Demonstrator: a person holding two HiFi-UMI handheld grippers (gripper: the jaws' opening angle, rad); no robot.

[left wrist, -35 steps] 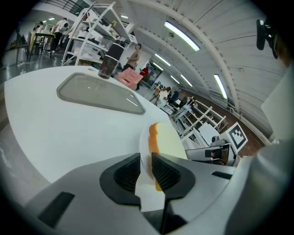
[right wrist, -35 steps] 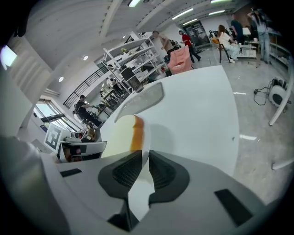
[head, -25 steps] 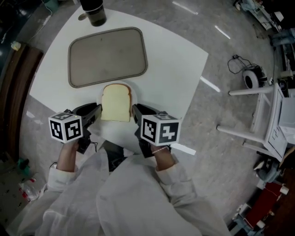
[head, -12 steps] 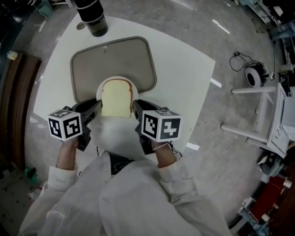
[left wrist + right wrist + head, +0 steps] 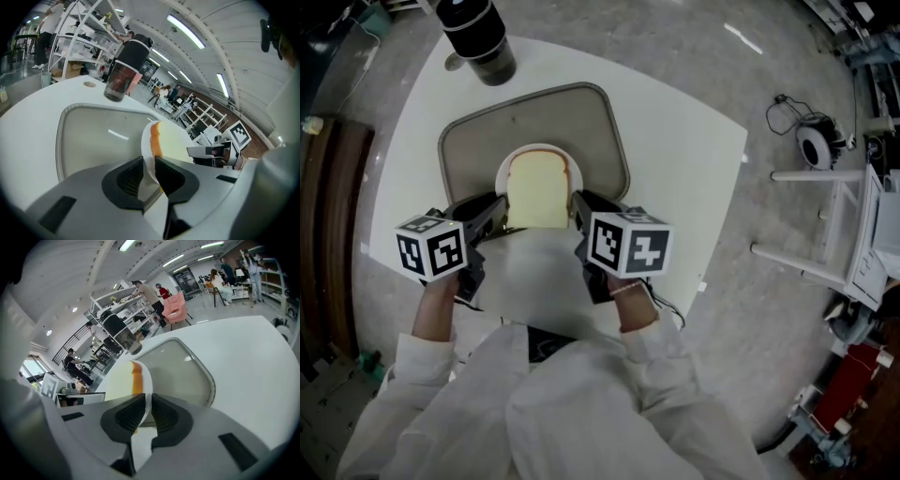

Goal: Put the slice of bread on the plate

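A slice of bread [image 5: 536,190] lies flat on a small white plate [image 5: 539,148], which hangs over the near part of a grey tray [image 5: 473,141]. My left gripper [image 5: 499,208] is shut on the plate's left rim and my right gripper [image 5: 578,202] is shut on its right rim. In the left gripper view the jaws of the left gripper [image 5: 149,171] pinch the plate's rim [image 5: 146,140], with the bread's crust [image 5: 155,138] just beyond. The right gripper view shows the right gripper [image 5: 147,411] clamped the same way on the rim [image 5: 149,380] beside the bread [image 5: 136,376].
The tray rests on a white table [image 5: 675,141]. A dark tumbler [image 5: 478,37] stands at the table's far edge behind the tray. A white folding frame [image 5: 825,234] and a cable reel [image 5: 811,155] sit on the floor to the right.
Both grippers have carried the plate with the bread away from the table's near edge, so it now hangs over the tray.
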